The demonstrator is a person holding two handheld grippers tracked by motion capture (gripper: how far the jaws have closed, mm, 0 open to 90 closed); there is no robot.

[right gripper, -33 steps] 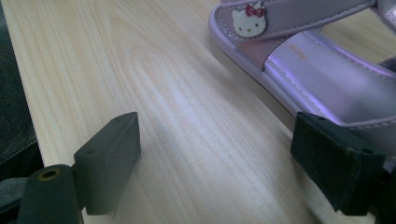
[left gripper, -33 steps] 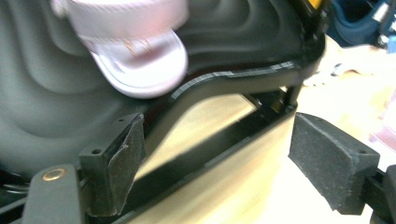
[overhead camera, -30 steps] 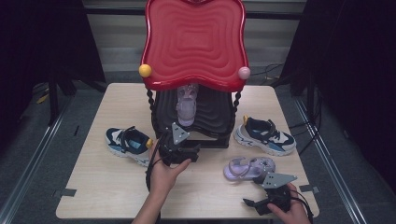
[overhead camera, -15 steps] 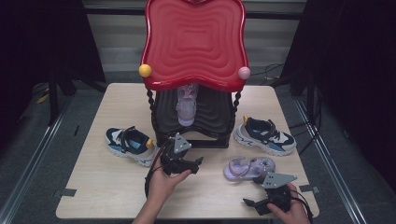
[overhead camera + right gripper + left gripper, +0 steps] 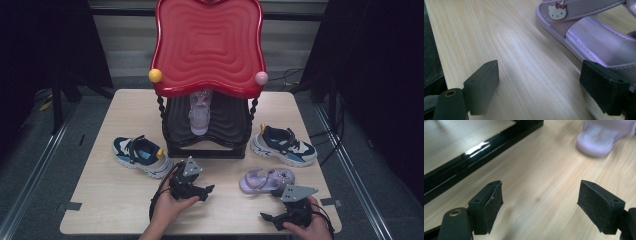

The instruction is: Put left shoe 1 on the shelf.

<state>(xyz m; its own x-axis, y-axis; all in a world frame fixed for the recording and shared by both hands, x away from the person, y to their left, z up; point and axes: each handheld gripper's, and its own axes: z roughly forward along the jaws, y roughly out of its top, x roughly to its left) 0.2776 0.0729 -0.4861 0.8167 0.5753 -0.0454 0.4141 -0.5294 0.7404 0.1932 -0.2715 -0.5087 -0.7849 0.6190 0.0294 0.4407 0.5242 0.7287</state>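
A purple sandal (image 5: 266, 179) lies on the table at front right; its twin (image 5: 200, 117) stands on the black shelf of the red-topped rack (image 5: 207, 47). My left gripper (image 5: 206, 193) hovers low in front of the rack, pointing right toward the sandal. In the left gripper view its jaws (image 5: 541, 200) stand open over bare wood, with the sandal (image 5: 599, 138) ahead and the rack's base (image 5: 474, 155) at left. My right gripper (image 5: 265, 218) rests near the front edge, open (image 5: 539, 85), with the sandal (image 5: 586, 32) just beyond its right jaw.
A blue-and-white sneaker (image 5: 141, 156) sits left of the rack and its mate (image 5: 282, 145) sits to the right. The wooden table (image 5: 105, 200) has bare room at front left. Dark curtains and cables surround the table.
My left gripper has sunk toward the table and come nearer the front edge, away from the rack. The right gripper has stayed put.
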